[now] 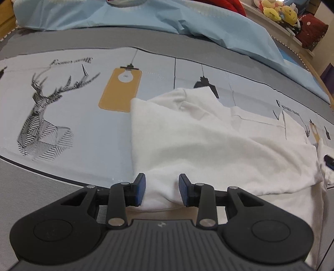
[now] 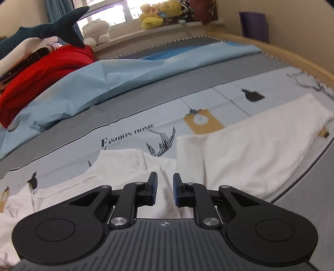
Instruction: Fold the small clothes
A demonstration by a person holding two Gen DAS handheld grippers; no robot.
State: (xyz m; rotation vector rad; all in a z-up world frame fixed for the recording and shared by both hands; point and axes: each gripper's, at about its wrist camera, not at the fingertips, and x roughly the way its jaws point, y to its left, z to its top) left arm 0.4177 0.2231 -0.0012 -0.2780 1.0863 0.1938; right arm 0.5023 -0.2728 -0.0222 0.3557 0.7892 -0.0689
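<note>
With the white T-shirt (image 1: 208, 141) spread centre-right on the printed bedsheet (image 1: 62, 93), the left gripper (image 1: 162, 190) pinches a bunched hem fold while the right gripper (image 2: 165, 190) stands slightly parted over loose cloth, so it should probably bite deeper before lifting evenly.

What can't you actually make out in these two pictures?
- Left view: the near hem of the white shirt, hidden behind the left gripper.
- Left view: a dark thing at the right edge, cut off.
- Right view: whether the right gripper pinches the cloth; its body hides the fabric below.
- Right view: the soft toys on the sill, too small and glared out.
</note>
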